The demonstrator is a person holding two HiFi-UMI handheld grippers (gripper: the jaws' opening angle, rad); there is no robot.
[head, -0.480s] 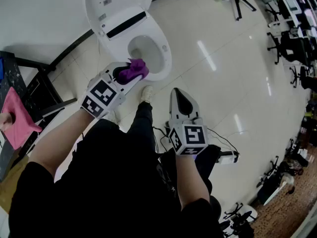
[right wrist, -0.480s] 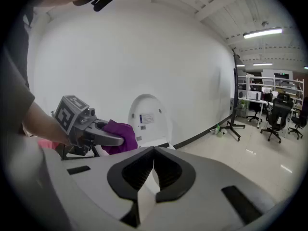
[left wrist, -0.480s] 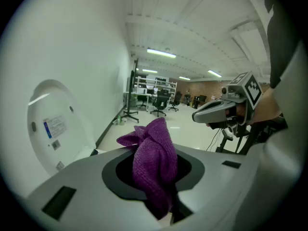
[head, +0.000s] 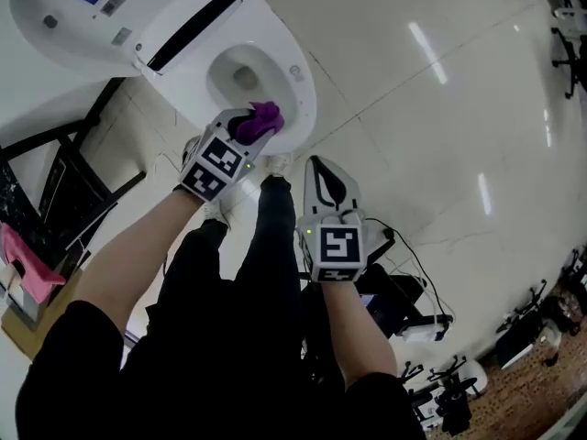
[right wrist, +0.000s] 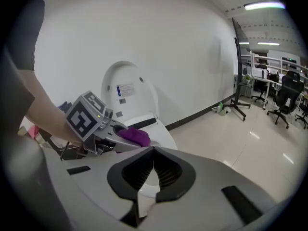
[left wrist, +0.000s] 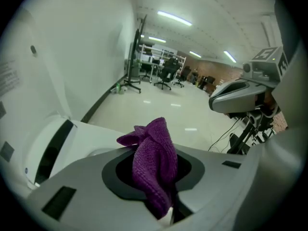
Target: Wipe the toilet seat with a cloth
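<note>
A: How many grippers are there, and what does each one carry?

B: Two. The left gripper [head: 246,134] is clamped on one purple cloth [head: 266,115]. In the left gripper view that cloth [left wrist: 154,162] is bunched between the jaws and sticks up past their tips. The right gripper [head: 323,177] has nothing in it. In the right gripper view its jaws [right wrist: 153,165] meet at the tips with only a thin slit behind them.

A: Where is the cloth relative to the toilet?

B: At the front rim of the toilet seat [head: 298,90], on the edge nearest the person. From the head view it overlaps that rim. I cannot tell whether it presses on the seat or sits just above it.

A: And the empty gripper?

B: Off the toilet, over the floor just in front of the bowl, pointing toward it. Its own view shows the left gripper [right wrist: 108,134] and the cloth [right wrist: 134,136] in front of the toilet.

A: How many lids, and is it up?

B: One lid [head: 83,16], raised behind the seat, leaning back toward the wall.

A: Anything else near the toilet?

B: One black rack [head: 64,181] beside it with a pink cloth [head: 27,259] on it, and one light shoe [head: 275,163] at the base of the bowl.
</note>
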